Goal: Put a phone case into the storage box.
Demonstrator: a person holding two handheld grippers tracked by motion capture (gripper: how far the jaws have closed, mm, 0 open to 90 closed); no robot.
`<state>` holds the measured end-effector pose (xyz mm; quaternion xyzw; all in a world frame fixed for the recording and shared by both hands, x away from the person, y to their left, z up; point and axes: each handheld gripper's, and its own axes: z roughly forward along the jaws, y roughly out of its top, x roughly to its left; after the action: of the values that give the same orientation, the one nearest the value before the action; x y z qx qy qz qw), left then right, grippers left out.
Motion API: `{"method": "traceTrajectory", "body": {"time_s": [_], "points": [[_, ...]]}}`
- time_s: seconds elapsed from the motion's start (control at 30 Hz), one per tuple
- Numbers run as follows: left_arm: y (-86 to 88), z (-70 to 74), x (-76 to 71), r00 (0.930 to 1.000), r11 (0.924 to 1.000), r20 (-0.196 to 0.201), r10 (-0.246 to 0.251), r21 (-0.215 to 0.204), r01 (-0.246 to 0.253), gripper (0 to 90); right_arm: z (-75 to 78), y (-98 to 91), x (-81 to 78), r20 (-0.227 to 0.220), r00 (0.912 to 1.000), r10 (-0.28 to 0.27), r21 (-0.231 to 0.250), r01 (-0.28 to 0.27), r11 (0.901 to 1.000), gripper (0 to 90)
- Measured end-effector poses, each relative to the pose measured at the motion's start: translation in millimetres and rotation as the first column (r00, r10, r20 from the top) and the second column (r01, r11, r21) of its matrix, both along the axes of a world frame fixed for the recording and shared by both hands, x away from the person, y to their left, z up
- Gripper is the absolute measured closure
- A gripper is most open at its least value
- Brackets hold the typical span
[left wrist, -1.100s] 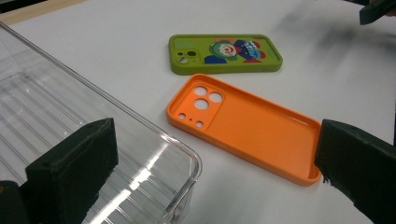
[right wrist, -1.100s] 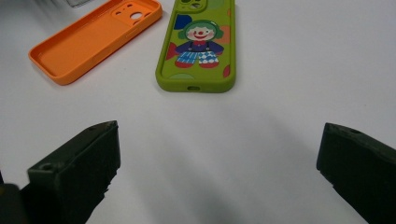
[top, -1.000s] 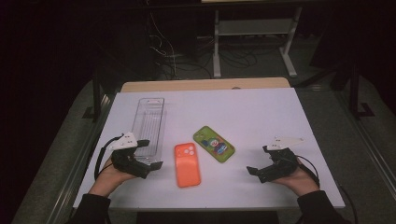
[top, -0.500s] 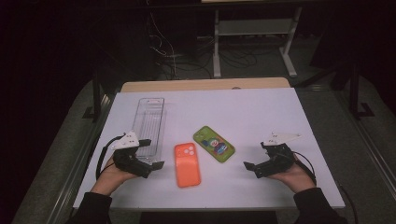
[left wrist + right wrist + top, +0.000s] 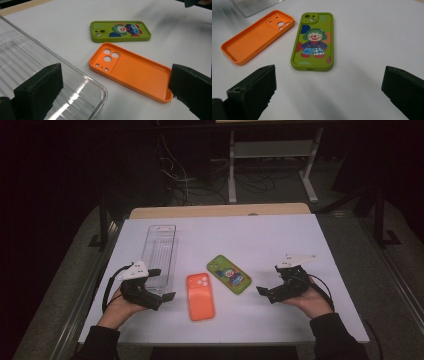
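We count two phone cases on the white worktop [image 5: 280, 240]: one open orange silicone phone case [image 5: 200, 296], hollow side up, and one green cartoon-clown phone case [image 5: 229, 274] just beside it. One clear plastic tray [image 5: 161, 251] lies empty beside our left tool [image 5: 161, 296]. Left tool and right tool [image 5: 267, 293] are spread, holding nothing.

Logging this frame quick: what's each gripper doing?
Left gripper: open, holding nothing.
Right gripper: open, holding nothing.
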<state>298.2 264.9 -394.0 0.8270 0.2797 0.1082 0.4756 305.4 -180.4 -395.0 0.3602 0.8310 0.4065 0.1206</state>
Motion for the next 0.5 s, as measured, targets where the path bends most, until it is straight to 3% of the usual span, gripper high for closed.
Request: {"method": "traceTrajectory", "body": {"time_s": [0.17,0.5], "points": [[0.3,1.0,-0.5,1.0000,1.0000,0.010,-0.001,0.001,0.001,0.0,4.0,8.2,7.9,0.002,1.0000,0.010,-0.025,-0.010,0.9996,0.0],[-0.5,1.2,-2.1,1.0000,1.0000,0.008,0.001,-0.006,-0.001,0.0,12.0,19.7,24.2,-0.020,0.9998,-0.006,-0.020,0.005,0.9998,0.0]]}}
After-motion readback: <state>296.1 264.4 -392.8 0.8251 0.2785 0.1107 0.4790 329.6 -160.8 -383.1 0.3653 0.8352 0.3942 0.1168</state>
